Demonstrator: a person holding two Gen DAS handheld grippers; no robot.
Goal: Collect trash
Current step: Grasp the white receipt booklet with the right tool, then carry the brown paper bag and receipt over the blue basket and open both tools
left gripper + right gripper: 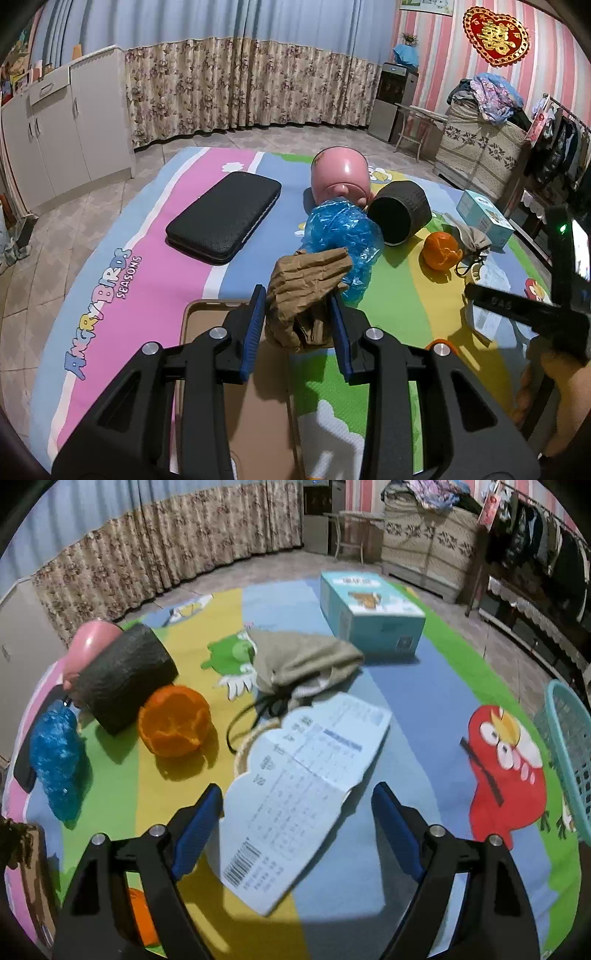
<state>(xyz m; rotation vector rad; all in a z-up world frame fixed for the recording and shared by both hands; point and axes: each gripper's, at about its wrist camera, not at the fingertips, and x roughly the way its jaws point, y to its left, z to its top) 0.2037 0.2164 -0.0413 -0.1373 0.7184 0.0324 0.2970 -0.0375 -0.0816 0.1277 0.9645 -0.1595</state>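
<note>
Crumpled brown paper, flat printed sheet

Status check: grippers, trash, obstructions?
Left gripper shut on crumpled brown paper. Right gripper open over pale blue printed sheet. Nothing blocking.

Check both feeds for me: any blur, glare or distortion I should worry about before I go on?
Left wrist view: sharp, strong fisheye bending at the edges, a glare spot on the pink pot. Right wrist view: the flattened paper carton between the open right tongs is motion-smeared, its print unreadable; the orange peel casts a hard shadow.
</note>
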